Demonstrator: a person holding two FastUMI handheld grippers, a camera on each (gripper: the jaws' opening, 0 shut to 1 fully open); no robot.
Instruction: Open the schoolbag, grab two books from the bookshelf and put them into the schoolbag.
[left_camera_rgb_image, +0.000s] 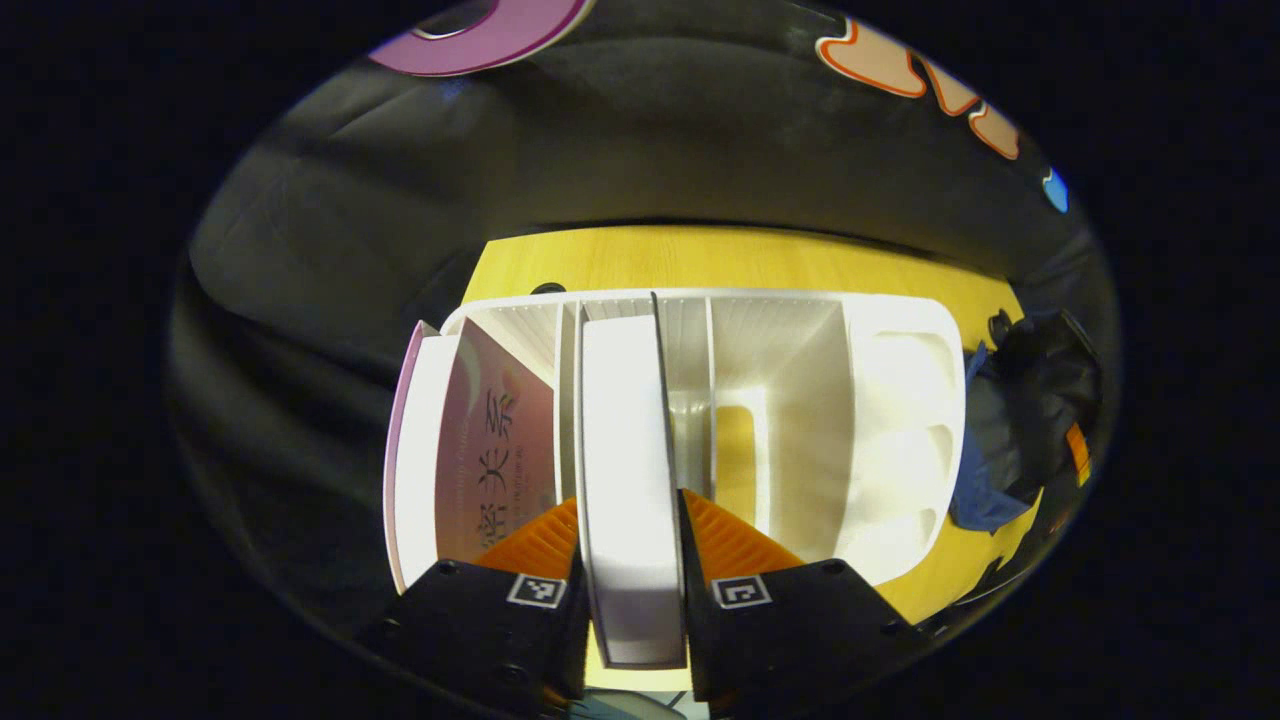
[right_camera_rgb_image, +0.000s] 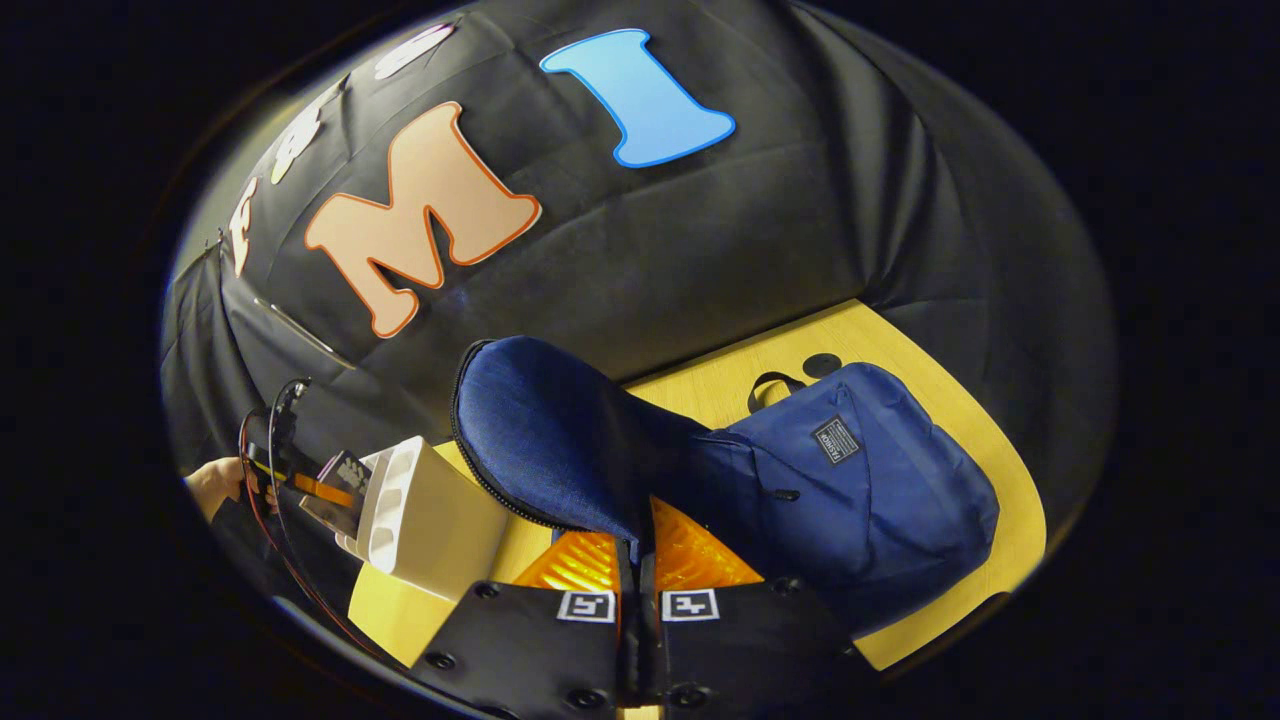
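Both my grippers are clamped: my left gripper (left_camera_rgb_image: 632, 560) squeezes a white book (left_camera_rgb_image: 628, 480) standing in the bookshelf (left_camera_rgb_image: 900, 420), my right gripper (right_camera_rgb_image: 637, 590) pinches the schoolbag (right_camera_rgb_image: 850, 490) flap (right_camera_rgb_image: 550, 430).

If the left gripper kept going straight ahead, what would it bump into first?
Probably the bookshelf's floor or back wall; depth is unclear. The left gripper already clamps the white book standing in a slot, pointing along it into the shelf.
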